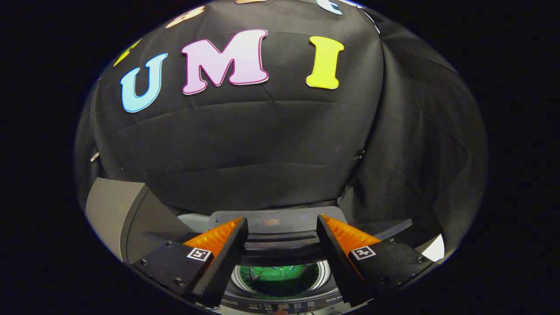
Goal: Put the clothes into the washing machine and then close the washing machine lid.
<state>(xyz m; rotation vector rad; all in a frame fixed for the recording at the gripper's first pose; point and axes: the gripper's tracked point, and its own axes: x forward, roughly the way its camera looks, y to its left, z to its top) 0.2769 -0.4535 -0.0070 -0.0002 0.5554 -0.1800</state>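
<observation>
- The jaws (280,245) stood wide apart and held nothing, with open air between the two fingers
- Between and below the fingers lay the round opening of the top-loading washing machine (280,280), a pale ring of rim around a dark drum
- Inside that drum showed a green cloth (280,276), a piece of clothing that looked to be already in the machine; how much of it lay there could not be told, since the fingers cut off both sides of the opening
- On the near side of the opening ran a dark control strip (280,305) with small markings, too small to make out
- Just beyond the fingertips, across the far side of the opening, the grey, flat, folding washing machine lid (280,218) stood raised, its dark folded panels stacked below its pale top edge
- The lid's long axis ran crosswise, from one finger to the other, so it lay straight ahead of the jaws and a little above the drum
- With the clothing seemingly in, closing the lid looked to be the step left; that would likely call for reaching forward over the top edge and drawing it down toward the near side
- Left of the lid stood a grey boxy housing (118,214)
- Farthest off hung the black cloth of the booth's wall (280,144)
</observation>
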